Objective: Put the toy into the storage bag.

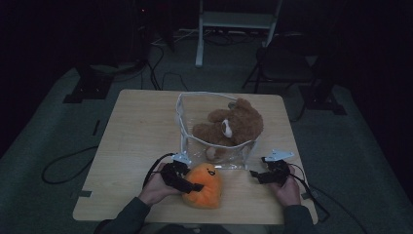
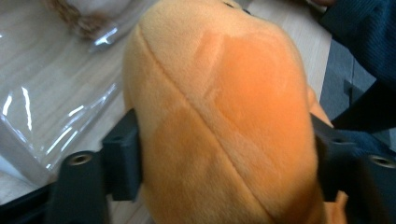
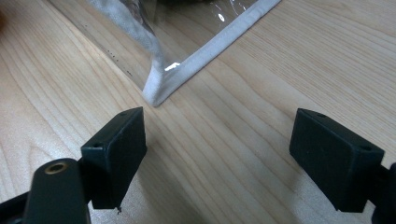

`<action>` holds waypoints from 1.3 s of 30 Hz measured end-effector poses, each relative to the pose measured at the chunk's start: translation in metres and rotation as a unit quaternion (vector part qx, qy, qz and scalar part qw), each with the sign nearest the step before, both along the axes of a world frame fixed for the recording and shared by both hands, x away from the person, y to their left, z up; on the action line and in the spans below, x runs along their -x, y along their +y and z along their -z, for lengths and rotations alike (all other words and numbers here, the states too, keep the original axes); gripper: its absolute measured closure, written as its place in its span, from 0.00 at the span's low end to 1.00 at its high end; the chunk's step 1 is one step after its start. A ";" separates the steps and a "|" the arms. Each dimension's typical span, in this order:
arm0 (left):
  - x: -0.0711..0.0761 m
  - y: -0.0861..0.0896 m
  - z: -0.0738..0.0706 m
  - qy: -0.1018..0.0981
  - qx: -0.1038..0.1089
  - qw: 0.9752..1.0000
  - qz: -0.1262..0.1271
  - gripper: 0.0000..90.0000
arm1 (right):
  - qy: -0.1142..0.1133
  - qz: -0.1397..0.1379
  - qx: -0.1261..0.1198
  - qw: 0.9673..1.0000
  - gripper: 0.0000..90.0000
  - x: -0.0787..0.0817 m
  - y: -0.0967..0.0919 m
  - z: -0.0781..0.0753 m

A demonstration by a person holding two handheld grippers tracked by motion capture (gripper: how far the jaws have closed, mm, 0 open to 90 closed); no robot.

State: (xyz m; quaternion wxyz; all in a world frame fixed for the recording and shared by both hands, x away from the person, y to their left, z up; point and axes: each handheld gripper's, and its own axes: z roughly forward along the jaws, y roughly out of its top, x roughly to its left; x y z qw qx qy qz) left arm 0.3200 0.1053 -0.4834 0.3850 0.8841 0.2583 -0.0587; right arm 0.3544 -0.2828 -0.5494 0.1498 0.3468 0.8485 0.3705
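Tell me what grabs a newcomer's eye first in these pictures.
The orange plush toy at the table's near edge stands out, clasped between the jaws of the left gripper. Behind it, a brown teddy bear sits inside a clear plastic bag mid-table. The right gripper is open near the bag's corner, holding nothing.

The orange plush toy (image 1: 204, 185) is round and soft, stitched from lighter and darker orange panels, with a small dark face on its upper side. It sits on the table at the near edge, just in front of the clear plastic bag (image 1: 214, 157), with black jaws pressing into both its flanks.
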 end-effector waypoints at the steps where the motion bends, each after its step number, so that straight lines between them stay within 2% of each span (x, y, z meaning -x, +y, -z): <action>1: 0.001 0.000 -0.001 -0.005 0.001 1.000 0.001 0.38 | 0.000 0.000 0.000 1.000 0.20 0.000 0.000 0.000; 5: 0.002 0.001 -0.003 -0.012 0.007 1.000 0.002 0.46 | 0.000 0.000 0.000 1.000 0.20 0.000 0.000 0.000; 9: 0.003 0.003 -0.007 -0.018 0.019 1.000 0.003 0.48 | 0.000 0.000 0.000 1.000 0.20 0.000 0.000 0.000; 13: 0.005 0.005 -0.011 -0.027 0.019 0.999 0.004 0.49 | 0.000 0.000 0.000 1.000 0.20 0.000 0.000 0.000; 19: 0.008 0.010 -0.025 -0.039 0.042 0.998 0.008 0.49 | 0.000 0.000 0.000 1.000 0.20 0.000 0.000 0.000; 28: 0.010 0.016 -0.034 -0.050 0.063 0.997 0.004 0.48 | 0.000 0.000 0.000 1.000 0.20 0.000 0.000 0.000; 39: 0.013 0.021 -0.044 -0.066 0.092 0.994 0.000 0.48 | 0.000 0.000 0.000 1.000 0.20 0.000 0.000 0.000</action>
